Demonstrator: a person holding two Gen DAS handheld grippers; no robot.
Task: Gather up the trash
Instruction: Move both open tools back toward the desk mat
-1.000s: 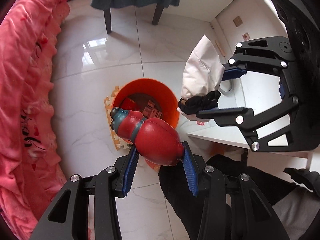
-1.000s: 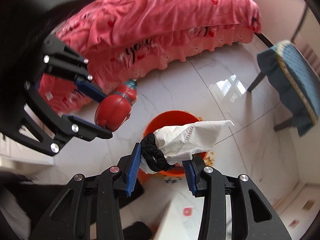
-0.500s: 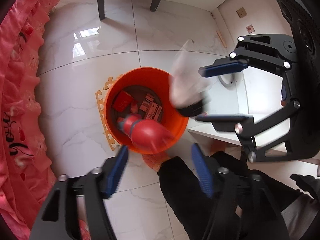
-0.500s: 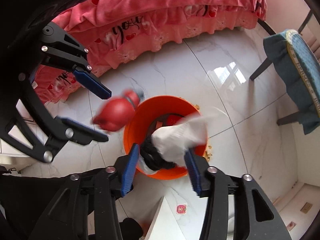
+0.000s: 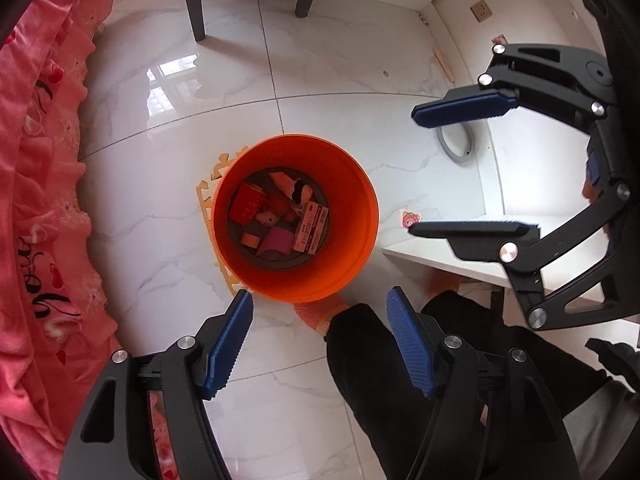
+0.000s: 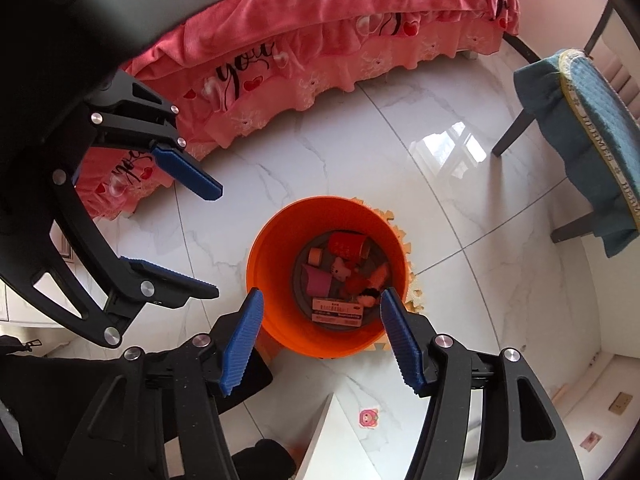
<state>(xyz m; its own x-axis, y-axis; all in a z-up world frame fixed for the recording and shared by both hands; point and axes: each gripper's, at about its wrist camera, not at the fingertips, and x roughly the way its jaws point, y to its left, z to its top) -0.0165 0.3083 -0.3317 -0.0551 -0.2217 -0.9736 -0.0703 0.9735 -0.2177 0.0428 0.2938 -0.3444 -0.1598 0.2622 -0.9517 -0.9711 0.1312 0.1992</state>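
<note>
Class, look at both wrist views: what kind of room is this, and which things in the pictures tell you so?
Most likely a home bedroom. A bed with a pink frilled bedspread stands beside a glossy white tiled floor, with a chair draped in a blue towel nearby. An orange bucket holding trash sits on the floor.

Chair [image 6: 592,128] cut off at frame edge; box [image 5: 311,227] print unreadable.

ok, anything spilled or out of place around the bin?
No spill visible. The orange bucket stands upright with the trash inside. Only oddity: it sits half off a foam puzzle mat. Left gripper and right gripper are open, empty.
</note>
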